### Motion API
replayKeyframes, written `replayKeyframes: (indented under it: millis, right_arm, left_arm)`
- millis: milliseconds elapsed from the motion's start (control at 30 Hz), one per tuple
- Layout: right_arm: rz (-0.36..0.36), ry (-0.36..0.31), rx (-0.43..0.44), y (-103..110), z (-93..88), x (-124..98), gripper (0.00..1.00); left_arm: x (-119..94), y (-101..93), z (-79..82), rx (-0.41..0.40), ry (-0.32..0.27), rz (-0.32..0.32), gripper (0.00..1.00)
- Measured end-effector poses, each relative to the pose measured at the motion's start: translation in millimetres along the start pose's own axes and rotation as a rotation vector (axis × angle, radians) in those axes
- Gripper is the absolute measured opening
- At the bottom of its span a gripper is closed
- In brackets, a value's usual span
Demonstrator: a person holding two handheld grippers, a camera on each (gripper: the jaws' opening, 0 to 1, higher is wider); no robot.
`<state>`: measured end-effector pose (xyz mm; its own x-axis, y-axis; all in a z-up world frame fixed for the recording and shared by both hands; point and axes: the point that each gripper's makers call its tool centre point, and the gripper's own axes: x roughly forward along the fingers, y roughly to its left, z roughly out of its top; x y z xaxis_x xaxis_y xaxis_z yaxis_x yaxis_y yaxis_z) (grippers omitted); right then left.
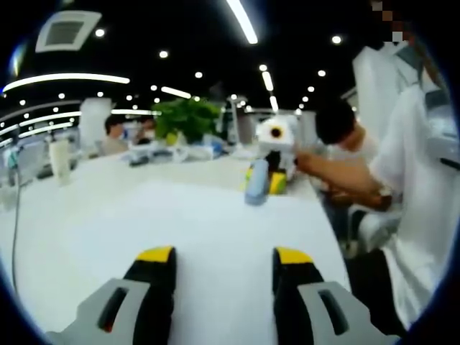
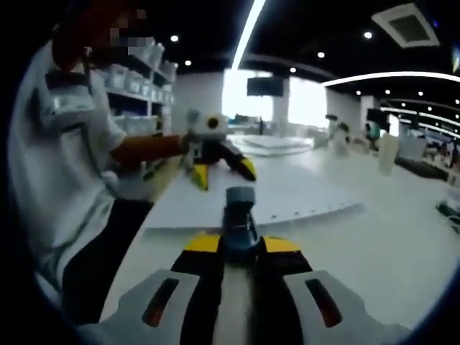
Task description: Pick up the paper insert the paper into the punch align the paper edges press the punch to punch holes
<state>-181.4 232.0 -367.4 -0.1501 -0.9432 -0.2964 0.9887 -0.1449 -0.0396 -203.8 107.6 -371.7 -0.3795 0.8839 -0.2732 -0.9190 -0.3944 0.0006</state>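
Right gripper [image 2: 237, 248] clamping punch [image 2: 241, 215], paper [image 2: 287, 194] beyond

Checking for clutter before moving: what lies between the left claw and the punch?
In the left gripper view, only the white paper lies between the left claw and the blue punch; nothing else sits on that stretch.

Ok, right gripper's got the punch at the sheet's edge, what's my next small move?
Probably lower the left gripper onto the paper to pin it. Its jaws stand open above the sheet, while the right gripper is shut on the blue hole punch at the paper's near edge.
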Motion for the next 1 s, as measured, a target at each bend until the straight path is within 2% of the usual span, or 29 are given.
replayKeyframes:
  millis: [467, 1000]
  right_arm:
    - [0.012, 0.007, 0.007, -1.5, -2.7, -4.4, 0.21]
    - [0.047, 0.017, -0.003, 8.7, -3.6, -3.8, 0.21]
  left_arm:
    - [0.0, 0.5, 0.2, 0.0, 0.0, 0.001, 0.54]
    - [0.6, 1.1, 0.3, 0.0, 0.0, 0.0, 0.54]
